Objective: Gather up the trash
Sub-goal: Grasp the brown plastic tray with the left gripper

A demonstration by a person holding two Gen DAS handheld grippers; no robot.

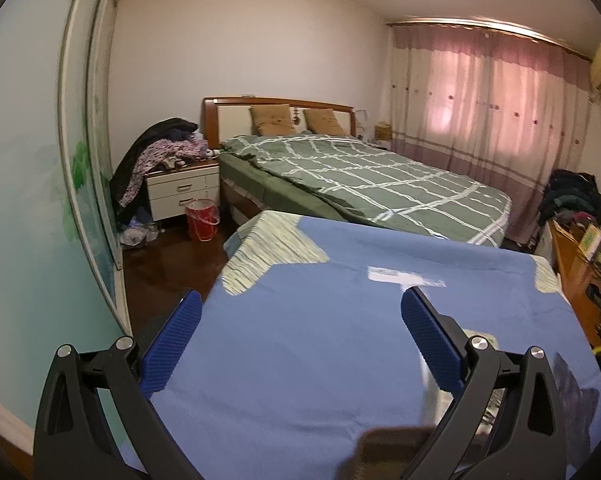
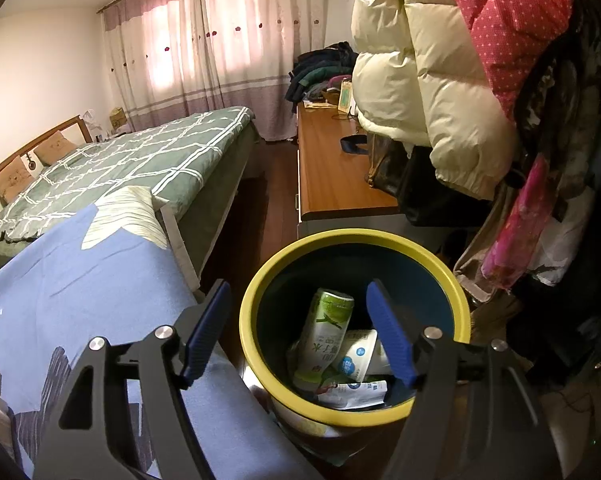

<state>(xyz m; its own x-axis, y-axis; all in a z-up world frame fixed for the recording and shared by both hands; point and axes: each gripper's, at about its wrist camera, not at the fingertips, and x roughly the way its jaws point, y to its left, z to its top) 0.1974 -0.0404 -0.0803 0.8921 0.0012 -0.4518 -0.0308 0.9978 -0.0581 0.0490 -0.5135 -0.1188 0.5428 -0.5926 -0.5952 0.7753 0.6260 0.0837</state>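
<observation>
Yellow-rimmed bin point(image 2: 256, 300) under spread, empty right gripper point(image 2: 298, 330); beside it, left gripper point(image 1: 300, 336) spread, empty: risks clipping the rim, tipping it.

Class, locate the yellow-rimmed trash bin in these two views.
In the right wrist view the trash bin stands on the floor directly below the open right gripper, right of the blue-covered table, with cartons inside.

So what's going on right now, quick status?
Right gripper open over yellow-rimmed bin, trash inside. Left gripper open, empty, above blue cloth. Nothing blocking.
</observation>
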